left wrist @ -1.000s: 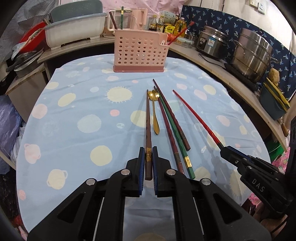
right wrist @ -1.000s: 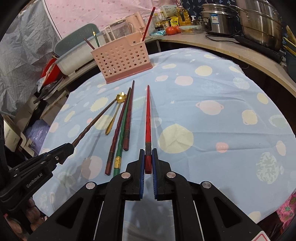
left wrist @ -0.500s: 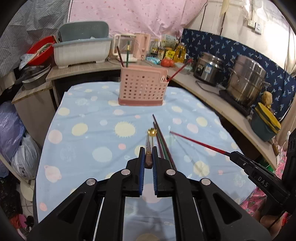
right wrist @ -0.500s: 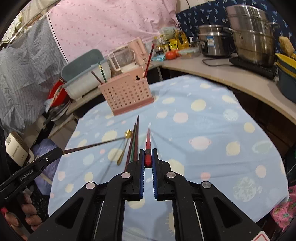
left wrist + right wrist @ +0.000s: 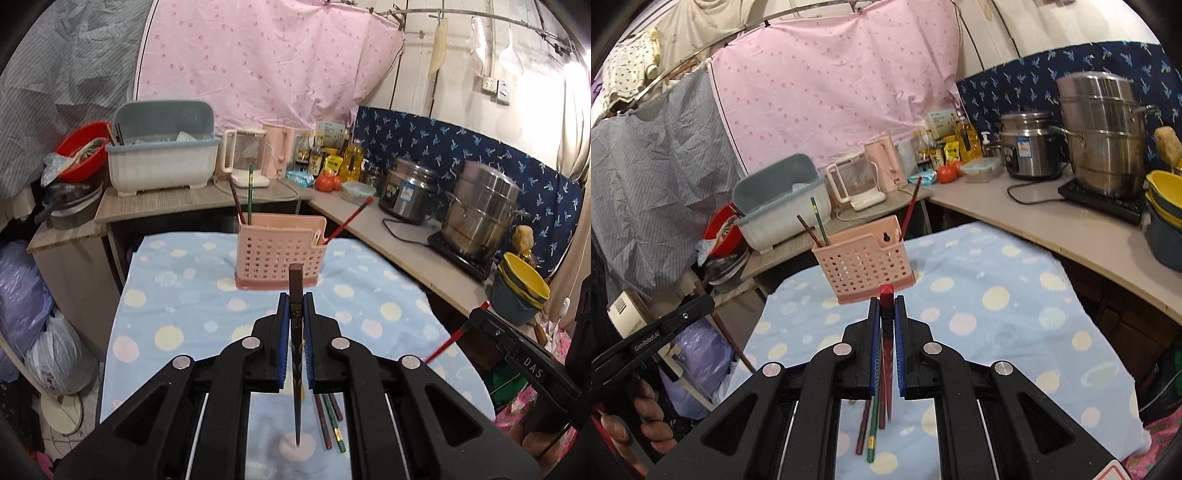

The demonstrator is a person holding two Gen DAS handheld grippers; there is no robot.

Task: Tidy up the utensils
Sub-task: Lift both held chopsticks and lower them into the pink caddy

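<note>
Left gripper (image 5: 295, 306) clamped on a brown chopstick (image 5: 296, 291), right gripper (image 5: 886, 314) clamped on a red chopstick (image 5: 886, 295), both sticks hanging tip-down above the table (image 5: 177, 295). Pink basket (image 5: 281, 258) well ahead, already holding three sticks. Likely trouble: thin sticks pivoting between the pads, tips snagging the basket rim or crossing each other, loose chopsticks (image 5: 871, 424) below getting knocked.

Left gripper (image 5: 296, 306) and right gripper (image 5: 886, 306) both clamped, raised.

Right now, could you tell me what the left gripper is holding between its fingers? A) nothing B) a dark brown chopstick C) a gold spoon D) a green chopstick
B: the left gripper is shut on a dark brown chopstick, its blunt end sticking up in front of the pink basket and its tip hanging above the tablecloth.
</note>
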